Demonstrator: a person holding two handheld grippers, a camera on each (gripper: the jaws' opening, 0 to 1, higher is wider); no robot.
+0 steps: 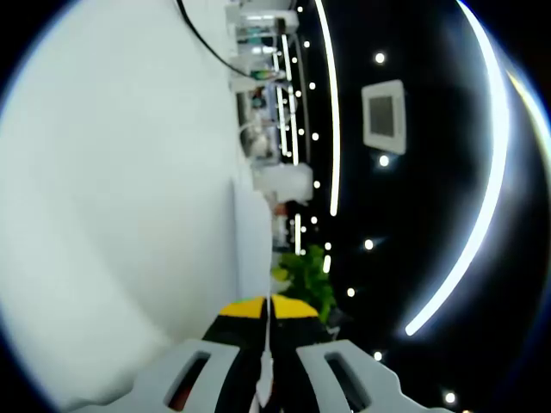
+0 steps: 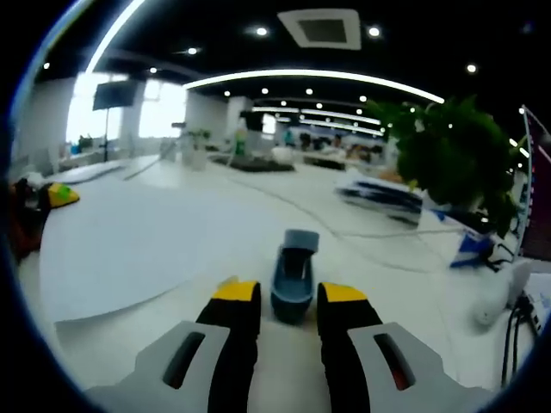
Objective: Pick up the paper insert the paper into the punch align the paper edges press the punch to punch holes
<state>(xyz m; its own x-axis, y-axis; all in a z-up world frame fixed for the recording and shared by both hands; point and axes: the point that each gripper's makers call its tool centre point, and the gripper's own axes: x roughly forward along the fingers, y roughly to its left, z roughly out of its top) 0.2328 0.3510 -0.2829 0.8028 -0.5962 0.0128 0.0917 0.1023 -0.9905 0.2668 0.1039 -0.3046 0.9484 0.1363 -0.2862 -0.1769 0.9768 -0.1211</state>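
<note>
Here we held the paper (image 2: 129, 249) by its edge in the left gripper (image 1: 265, 379), jaws pinched narrow on the sheet. The right gripper (image 2: 288, 305) stood wide, the blue punch (image 2: 294, 277) just ahead between its jaws on the counter (image 2: 258, 206). We judged it best to steady the punch, then feed the sheet in level.

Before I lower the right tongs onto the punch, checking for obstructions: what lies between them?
Nothing: in the right gripper view the blue punch sits just beyond the open right tongs, bare white table between.

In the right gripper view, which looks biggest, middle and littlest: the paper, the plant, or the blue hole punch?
1. Paper, spreads widest.
2. Plant, though it stands farther back, so its true size is unsure.
3. Blue hole punch, smallest, even though it sits nearest the camera.
</note>
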